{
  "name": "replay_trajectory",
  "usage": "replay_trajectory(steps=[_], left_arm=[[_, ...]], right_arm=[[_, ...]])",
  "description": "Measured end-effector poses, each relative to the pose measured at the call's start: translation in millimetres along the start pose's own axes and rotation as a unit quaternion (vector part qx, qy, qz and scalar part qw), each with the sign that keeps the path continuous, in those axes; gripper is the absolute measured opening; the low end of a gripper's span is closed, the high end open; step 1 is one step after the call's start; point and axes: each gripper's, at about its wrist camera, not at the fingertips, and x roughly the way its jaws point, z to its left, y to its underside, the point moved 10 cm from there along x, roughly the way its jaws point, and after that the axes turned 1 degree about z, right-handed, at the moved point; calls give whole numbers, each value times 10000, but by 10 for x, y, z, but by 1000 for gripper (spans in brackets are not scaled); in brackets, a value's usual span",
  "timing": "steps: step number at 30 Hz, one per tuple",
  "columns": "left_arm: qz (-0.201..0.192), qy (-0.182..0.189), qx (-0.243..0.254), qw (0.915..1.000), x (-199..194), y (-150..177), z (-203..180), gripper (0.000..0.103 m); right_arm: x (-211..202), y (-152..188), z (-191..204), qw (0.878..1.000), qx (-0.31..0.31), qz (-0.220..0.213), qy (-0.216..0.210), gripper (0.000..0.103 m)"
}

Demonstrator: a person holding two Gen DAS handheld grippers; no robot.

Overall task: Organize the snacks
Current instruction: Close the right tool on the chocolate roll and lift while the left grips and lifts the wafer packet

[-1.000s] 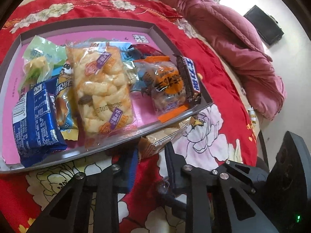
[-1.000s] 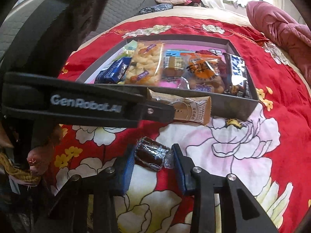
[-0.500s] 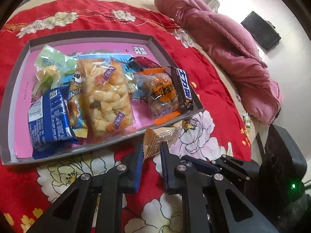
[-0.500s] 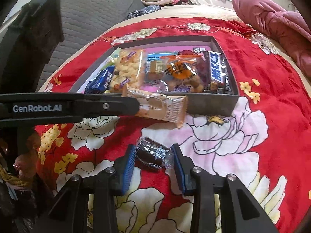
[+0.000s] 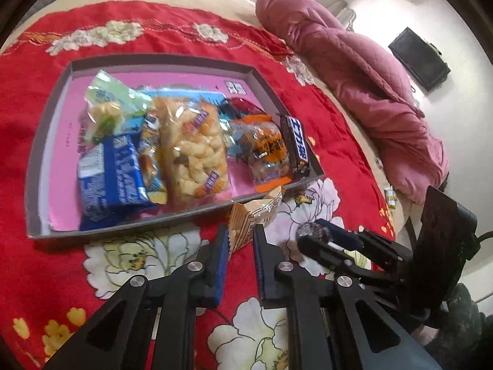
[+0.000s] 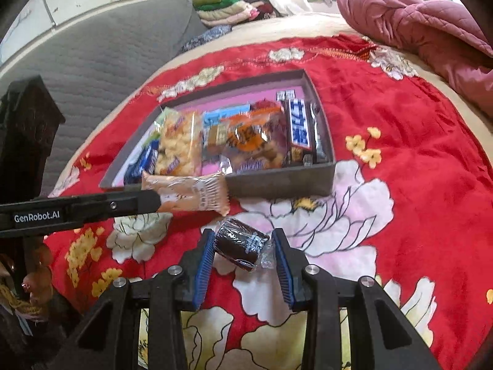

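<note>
A grey box [image 5: 46, 129] with a pink floor holds several snack packs on the red flowered bedspread; it also shows in the right wrist view [image 6: 277, 182]. My left gripper [image 5: 240, 240] is shut on a beige-orange wafer pack [image 5: 255, 212] and holds it above the bedspread in front of the box's near wall; the pack shows in the right wrist view [image 6: 191, 191]. My right gripper [image 6: 243, 246] holds a dark wrapped cake [image 6: 240, 243] between its blue pads, to the right of the left gripper. The cake shows in the left wrist view [image 5: 311, 229].
A pink quilt [image 5: 354, 71] lies bunched at the bed's far right. A grey padded headboard [image 6: 92, 58] and folded clothes [image 6: 234, 6] stand beyond the bed. Inside the box are a blue pack [image 5: 111, 172], a puffed-snack bag [image 5: 191, 151] and a dark bar [image 5: 295, 145].
My left gripper closed on the wafer pack and lifted it up and back from the box's wall. My right gripper rose with the dark cake held between its pads.
</note>
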Motion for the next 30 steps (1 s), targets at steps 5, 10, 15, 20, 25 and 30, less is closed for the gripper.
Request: replay_trajectory(steps=[5, 10, 15, 20, 25, 30], left_arm=[[-112, -134, -4, 9998, -149, -30, 34, 15], [-245, -215, -82, 9994, -283, -68, 95, 15], [-427, -308, -202, 9984, -410, -137, 194, 15], [-632, -464, -444, 9959, -482, -212, 357, 15], [-811, -624, -538, 9933, -559, -291, 435, 15], [-922, -747, -606, 9911, -607, -343, 491, 15]], right_arm=[[-56, -84, 39, 9998, -15, -191, -90, 38], [-111, -170, 66, 9991, -41, -381, -158, 38], [-158, -253, 95, 9980, -102, -585, -206, 38], [-164, -312, 88, 9974, -97, -688, -208, 38], [-198, -428, 83, 9957, -112, -902, -191, 38], [-183, -493, 93, 9950, -143, -974, -171, 38]])
